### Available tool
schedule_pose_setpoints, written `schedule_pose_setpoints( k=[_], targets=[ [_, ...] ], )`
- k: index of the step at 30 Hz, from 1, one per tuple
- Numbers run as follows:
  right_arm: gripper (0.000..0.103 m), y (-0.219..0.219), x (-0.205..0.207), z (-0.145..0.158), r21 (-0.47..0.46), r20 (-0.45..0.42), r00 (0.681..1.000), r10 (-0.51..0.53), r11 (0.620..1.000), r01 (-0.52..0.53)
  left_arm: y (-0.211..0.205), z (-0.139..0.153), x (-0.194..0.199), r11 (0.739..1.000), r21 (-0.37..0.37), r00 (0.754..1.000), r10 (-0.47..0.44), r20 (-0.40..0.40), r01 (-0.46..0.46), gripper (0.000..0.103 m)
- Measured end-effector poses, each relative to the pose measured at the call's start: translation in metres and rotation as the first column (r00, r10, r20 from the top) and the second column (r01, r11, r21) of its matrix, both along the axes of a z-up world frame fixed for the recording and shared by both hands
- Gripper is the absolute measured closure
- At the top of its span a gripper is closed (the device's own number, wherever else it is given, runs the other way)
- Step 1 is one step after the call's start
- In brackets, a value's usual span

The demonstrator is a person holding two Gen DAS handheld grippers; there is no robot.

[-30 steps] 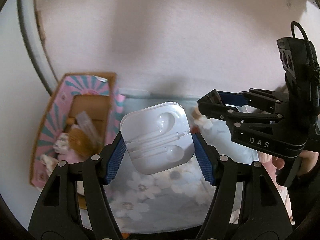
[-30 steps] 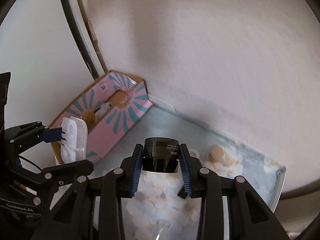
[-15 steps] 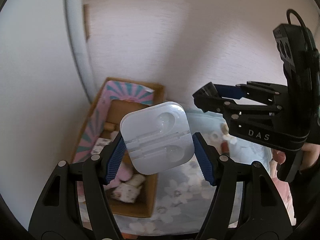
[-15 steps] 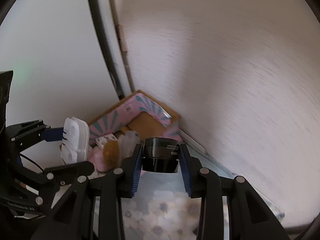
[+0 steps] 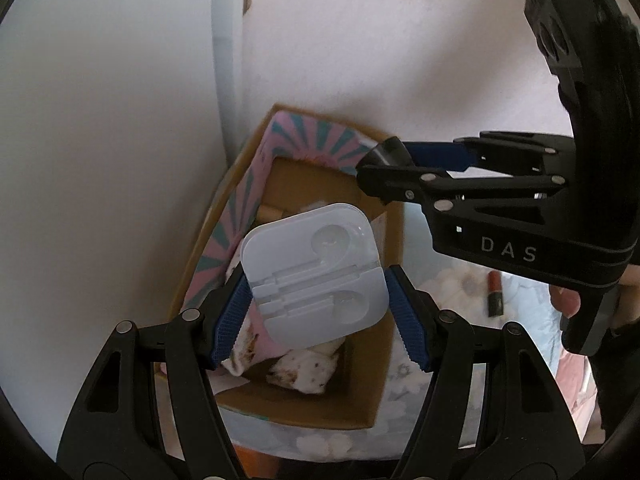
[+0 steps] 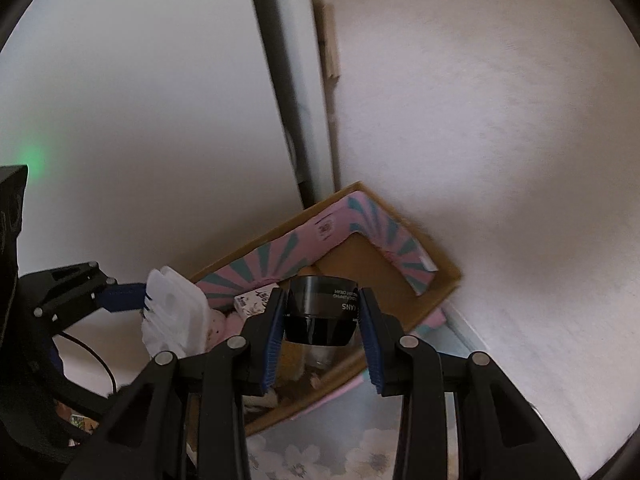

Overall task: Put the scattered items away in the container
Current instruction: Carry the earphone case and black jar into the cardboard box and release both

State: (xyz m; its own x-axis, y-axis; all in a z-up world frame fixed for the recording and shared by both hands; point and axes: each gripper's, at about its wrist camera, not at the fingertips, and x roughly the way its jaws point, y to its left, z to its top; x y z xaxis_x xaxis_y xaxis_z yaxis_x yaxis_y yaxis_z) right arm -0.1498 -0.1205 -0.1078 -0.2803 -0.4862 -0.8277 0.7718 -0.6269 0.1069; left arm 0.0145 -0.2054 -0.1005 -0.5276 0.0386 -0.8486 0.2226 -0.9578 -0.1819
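The left gripper (image 5: pixel 320 308), black with ribbed blue pads, is clamped on a white, rounded-square moulded plastic earphone case (image 5: pixel 316 278); the case is gripped by its two opposite edges and is tilted, its smooth face showing two round recesses and straight channels; it is held above the open cardboard box (image 5: pixel 372 364), which is brown inside with pink and teal sunburst print on its flaps. The right gripper (image 6: pixel 322 322), of the same black frame and blue pads, is pinched on a small, squat black glossy jar (image 6: pixel 320 312) with white lettering round its wall; the jar is held upright between the pads, over the far part of the same box (image 6: pixel 440 280). Both grippers are pointed steeply downward, the right one reaching in from the right side of the left view, with fingers of a hand (image 5: pixel 564 300) seen behind its handle. Inside the box lie soft white and pink speckled cloth items (image 5: pixel 304 368), crumpled. The box stands at the far left corner of a table covered with a pale blue floral cloth (image 5: pixel 532 320), against the white wall; a small red and black lipstick tube (image 5: pixel 495 294) lies on the cloth, well to the right of the box.
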Motion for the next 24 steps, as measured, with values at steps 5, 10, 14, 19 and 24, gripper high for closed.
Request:
schedule_pose_setpoints(
  k=[5, 10, 14, 19, 24],
  targets=[
    [0.07, -0.013, -0.001, -0.018, 0.027, 0.03, 1.0, 0.01, 1.0, -0.011, -0.005, -0.014, -0.001, 1.0, 0.0, 1.0, 0.004, 0.025, -0.004, 0.039],
    [0.07, -0.013, -0.005, -0.031, 0.045, 0.054, 0.998, 0.007, 0.999, -0.01, -0.008, -0.023, -0.003, 1.0, 0.007, 0.999, 0.006, 0.038, -0.006, 0.039],
    [0.07, -0.015, -0.008, -0.034, 0.05, 0.061, 0.998, 0.003, 0.999, -0.006, -0.009, -0.027, -0.004, 1.0, 0.003, 0.999, 0.005, 0.046, -0.006, 0.039],
    [0.07, -0.016, -0.01, -0.035, 0.057, 0.063, 0.998, -0.002, 0.998, -0.001, -0.009, -0.03, -0.008, 1.0, -0.002, 0.998, -0.012, 0.057, 0.012, 0.039],
    [0.059, -0.016, -0.015, -0.037, 0.052, 0.103, 0.995, -0.018, 0.999, 0.013, -0.001, -0.039, -0.007, 0.998, -0.047, 0.993, -0.025, 0.111, 0.03, 0.001]
  ],
)
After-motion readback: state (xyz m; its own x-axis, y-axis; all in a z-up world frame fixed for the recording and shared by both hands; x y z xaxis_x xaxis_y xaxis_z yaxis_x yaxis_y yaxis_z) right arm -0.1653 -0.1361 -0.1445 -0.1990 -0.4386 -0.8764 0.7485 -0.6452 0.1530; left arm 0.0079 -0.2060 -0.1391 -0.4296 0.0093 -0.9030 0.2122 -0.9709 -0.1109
